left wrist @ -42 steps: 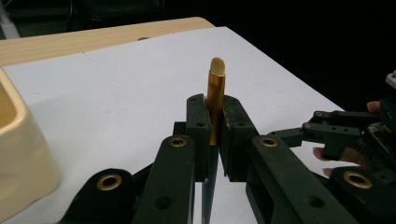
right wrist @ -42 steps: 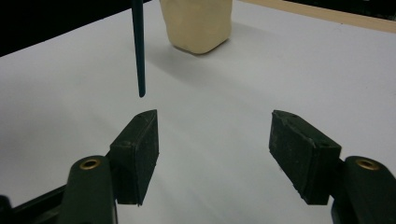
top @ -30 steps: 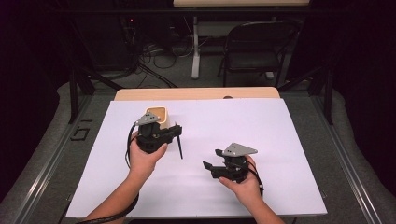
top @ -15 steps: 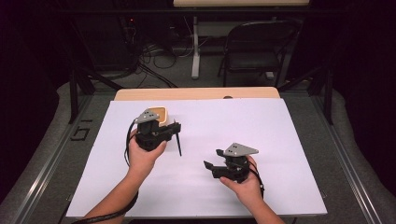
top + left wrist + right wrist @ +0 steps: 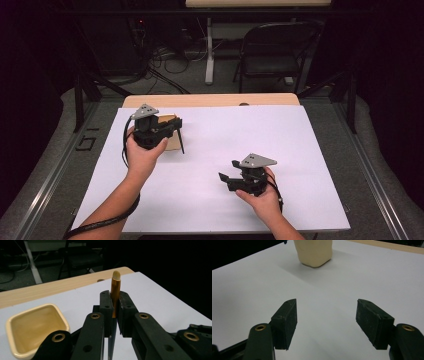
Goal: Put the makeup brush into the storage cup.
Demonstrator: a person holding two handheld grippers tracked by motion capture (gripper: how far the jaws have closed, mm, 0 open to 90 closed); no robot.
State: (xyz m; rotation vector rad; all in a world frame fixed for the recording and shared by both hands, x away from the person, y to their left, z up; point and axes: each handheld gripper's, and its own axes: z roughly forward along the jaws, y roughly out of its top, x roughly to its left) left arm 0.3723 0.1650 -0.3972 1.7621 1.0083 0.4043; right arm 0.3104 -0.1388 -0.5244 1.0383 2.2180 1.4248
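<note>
My left gripper (image 5: 176, 124) is held above the left part of the white sheet, shut on a thin brush-like stick (image 5: 181, 142) whose dark handle hangs down toward the sheet. In the left gripper view the stick's gold sleeve and cream tip (image 5: 115, 287) stand up between the black pads of that gripper (image 5: 114, 300). A cream square dish (image 5: 171, 142) sits just beneath and behind that hand, with its rim (image 5: 60, 317) at the left. My right gripper (image 5: 227, 170) rests low at the right front, open (image 5: 325, 315) with nothing between its jaws, facing the dish (image 5: 314, 251).
A white sheet (image 5: 280, 150) covers most of the wooden table (image 5: 210, 100), whose far edge shows bare. A dark folding chair (image 5: 272, 55) and cables stand on the floor beyond the table. Dark floor surrounds the table on both sides.
My left hand has risen and shifted toward the far left with the stick, so the stick's lower end hangs higher over the sheet. The right gripper has stayed where it was.
</note>
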